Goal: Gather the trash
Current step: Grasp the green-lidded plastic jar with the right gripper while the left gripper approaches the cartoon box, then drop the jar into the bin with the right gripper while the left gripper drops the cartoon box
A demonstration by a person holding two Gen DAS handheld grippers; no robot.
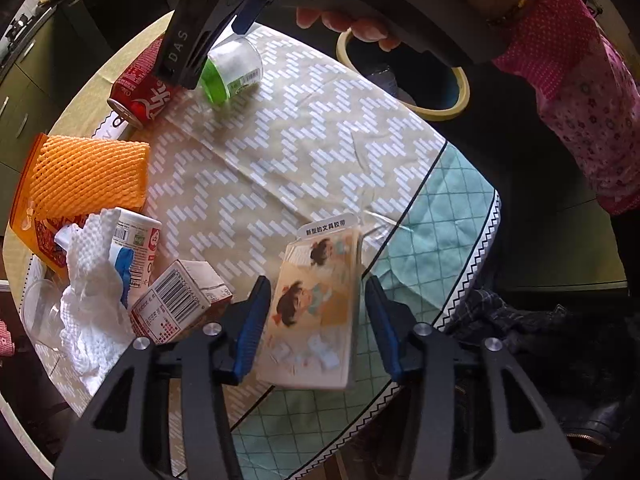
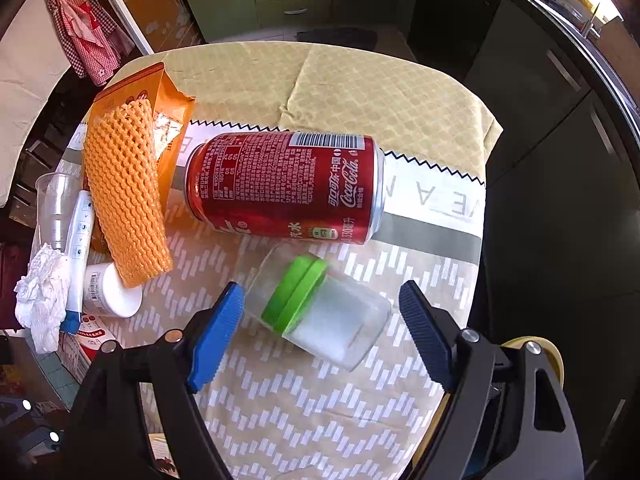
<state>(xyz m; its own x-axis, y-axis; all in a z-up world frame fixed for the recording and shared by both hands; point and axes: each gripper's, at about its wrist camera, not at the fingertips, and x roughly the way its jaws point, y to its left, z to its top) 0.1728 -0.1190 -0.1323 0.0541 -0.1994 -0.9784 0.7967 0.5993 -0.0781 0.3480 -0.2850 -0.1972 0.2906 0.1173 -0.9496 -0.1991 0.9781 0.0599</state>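
Blue-padded, the left claw (image 1: pixel 318 320) straddles a flat illustrated packet (image 1: pixel 316 312) lying near the tabletop (image 1: pixel 304 152) edge; in the left wrist view one pad looks to be against the packet's side while a gap shows at the other, so it is not clenched on it. Only this view shows the bin (image 1: pixel 404 76) with its pale rim beyond the tabletop, the person's hand (image 1: pixel 352 12) on the other tool's handle, and a small carton (image 1: pixel 180 300) beside crumpled white tissue (image 1: pixel 92 304).

From the right wrist view, the right claw (image 2: pixel 320 320) stands released, wide around a clear cup with a green band (image 2: pixel 320 308) lying on its side, pads apart from it. A red cola can (image 2: pixel 284 188) lies just behind, with orange foam netting (image 2: pixel 124 196) over an orange bag (image 2: pixel 172 96); a clear plastic cup (image 2: pixel 56 204) shows only here.
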